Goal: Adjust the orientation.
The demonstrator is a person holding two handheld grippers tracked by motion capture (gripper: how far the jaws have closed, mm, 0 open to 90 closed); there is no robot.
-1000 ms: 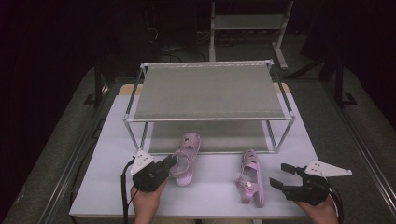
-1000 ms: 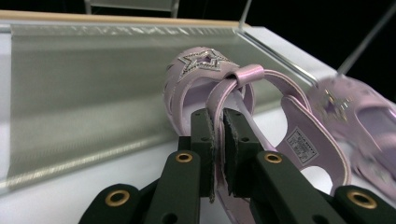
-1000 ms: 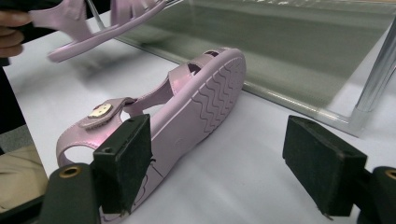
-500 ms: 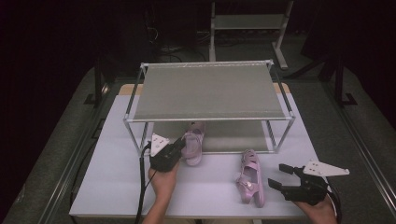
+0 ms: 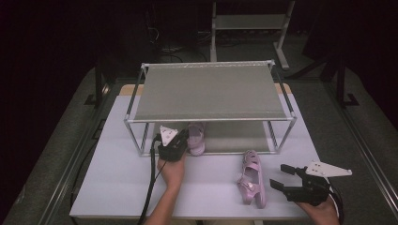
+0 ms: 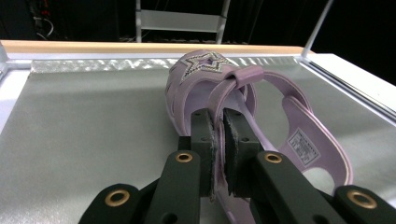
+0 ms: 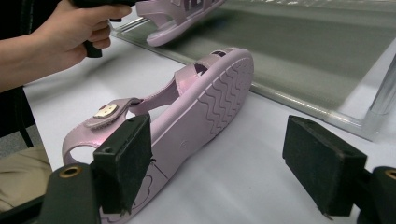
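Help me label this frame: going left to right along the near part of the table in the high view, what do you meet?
Left claw, shut on a strap of the pink sandal at the rack's lower shelf → second pink sandal, lying on the white table → right claw, open.

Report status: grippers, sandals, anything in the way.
Left gripper shut on sandal strap, over lower shelf. Right gripper open beside second sandal. Nothing in the way.

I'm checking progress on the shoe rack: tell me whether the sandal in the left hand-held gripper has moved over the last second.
Yes. The sandal, clamped in the left hand-held gripper, went from the open table forward under the rack onto its lower shelf.
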